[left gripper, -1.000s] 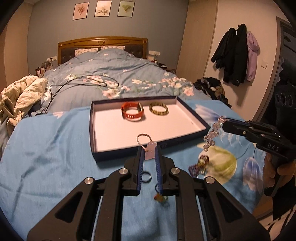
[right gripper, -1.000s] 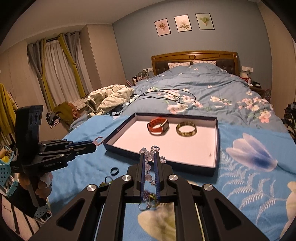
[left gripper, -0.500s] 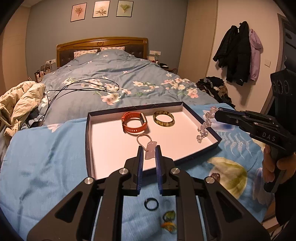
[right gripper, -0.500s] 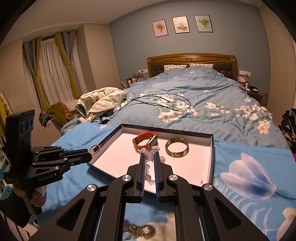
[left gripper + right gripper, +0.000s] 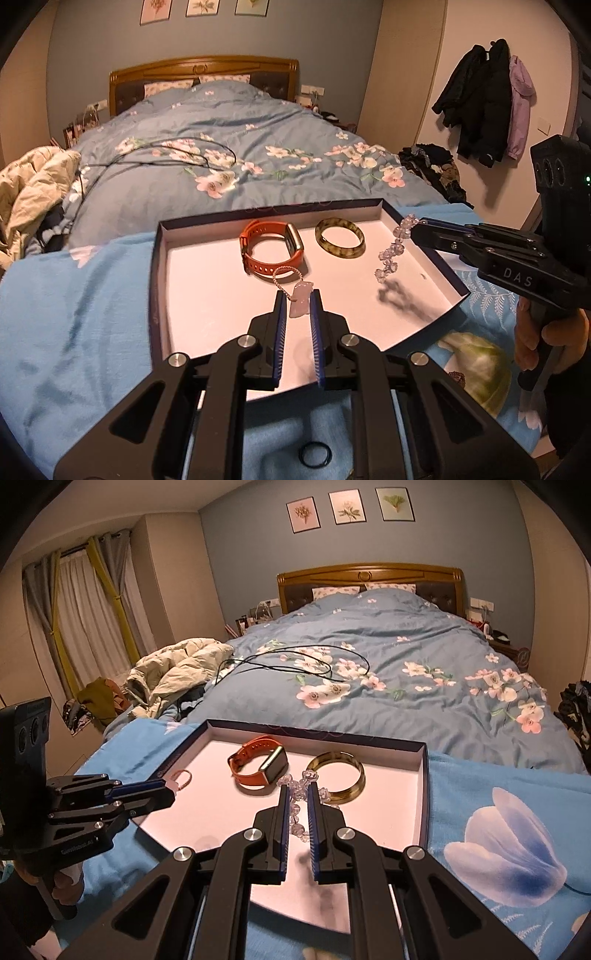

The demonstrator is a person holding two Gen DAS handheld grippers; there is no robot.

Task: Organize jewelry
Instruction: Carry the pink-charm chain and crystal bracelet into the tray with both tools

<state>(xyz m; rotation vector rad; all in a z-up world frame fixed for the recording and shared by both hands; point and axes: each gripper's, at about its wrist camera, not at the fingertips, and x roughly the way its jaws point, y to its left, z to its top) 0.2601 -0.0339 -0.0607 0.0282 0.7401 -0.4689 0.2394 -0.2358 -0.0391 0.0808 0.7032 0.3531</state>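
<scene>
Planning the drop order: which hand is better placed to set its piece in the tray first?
Probably the left: its gripper holds the pink charm chain over bare tray floor. The right gripper's bead bracelet hangs near the bangle.

Tray [image 5: 162,280]: one. Inside, toward far edge: one orange watch [image 5: 271,251], one green bangle [image 5: 340,242]. Held over tray: one pendant chain [image 5: 301,299], one crystal bead bracelet [image 5: 391,254]. On blue cover by tray's near edge: one black ring [image 5: 314,455]. Wall pictures: three.
</scene>
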